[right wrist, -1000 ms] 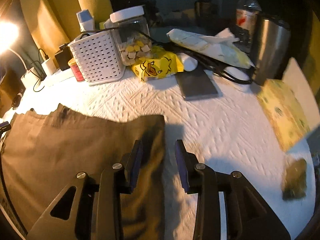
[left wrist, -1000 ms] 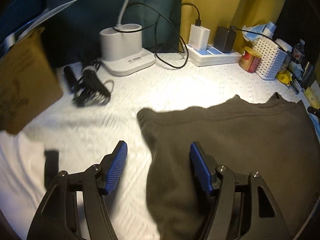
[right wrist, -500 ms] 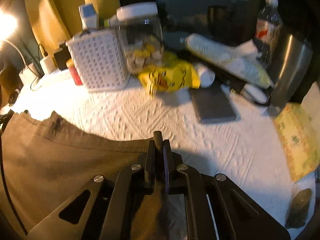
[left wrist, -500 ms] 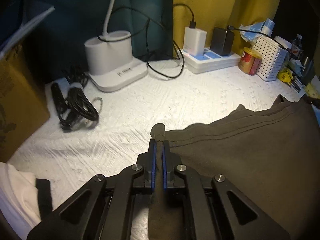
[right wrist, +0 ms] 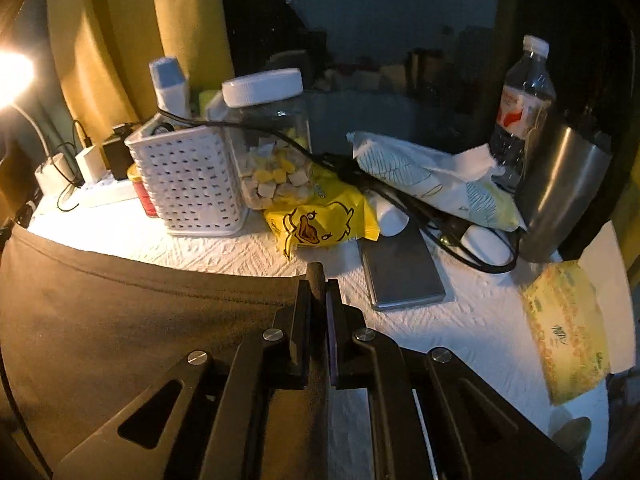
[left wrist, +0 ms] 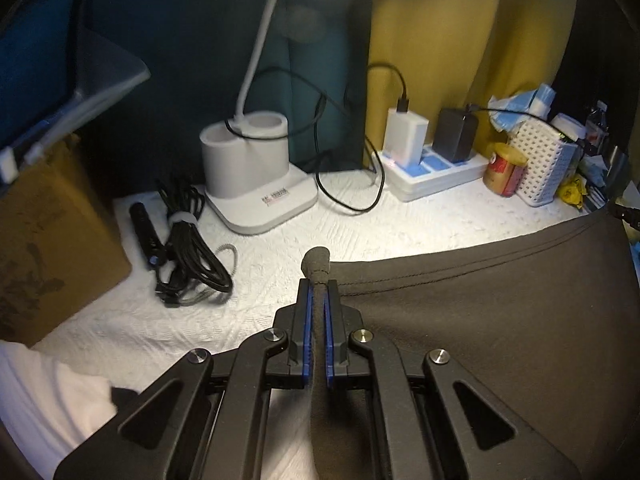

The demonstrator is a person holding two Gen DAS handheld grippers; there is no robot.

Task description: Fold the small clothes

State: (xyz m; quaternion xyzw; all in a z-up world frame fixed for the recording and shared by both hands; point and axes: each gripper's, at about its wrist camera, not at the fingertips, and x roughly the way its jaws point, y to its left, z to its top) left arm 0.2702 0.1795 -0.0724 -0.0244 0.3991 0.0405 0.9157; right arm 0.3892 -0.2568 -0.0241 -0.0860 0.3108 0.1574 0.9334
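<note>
A dark brown garment lies stretched over the white textured table cover. My left gripper is shut on its left corner, and a small tuft of cloth pokes up past the blue pads. In the right wrist view the same garment spreads to the left, and my right gripper is shut on its right corner, with a stub of fabric sticking out above the tips. The hemmed edge runs taut between the two grips, raised a little off the cover.
Behind the left side: a white lamp base, a coiled black cable, a cardboard box, a power strip. On the right: a white basket, a jar, a yellow duck packet, a grey slab, a steel tumbler, a tissue pack.
Both grippers went from open around the garment's corners to shut on them. Since then both have risen a little and drawn the hem taut.
</note>
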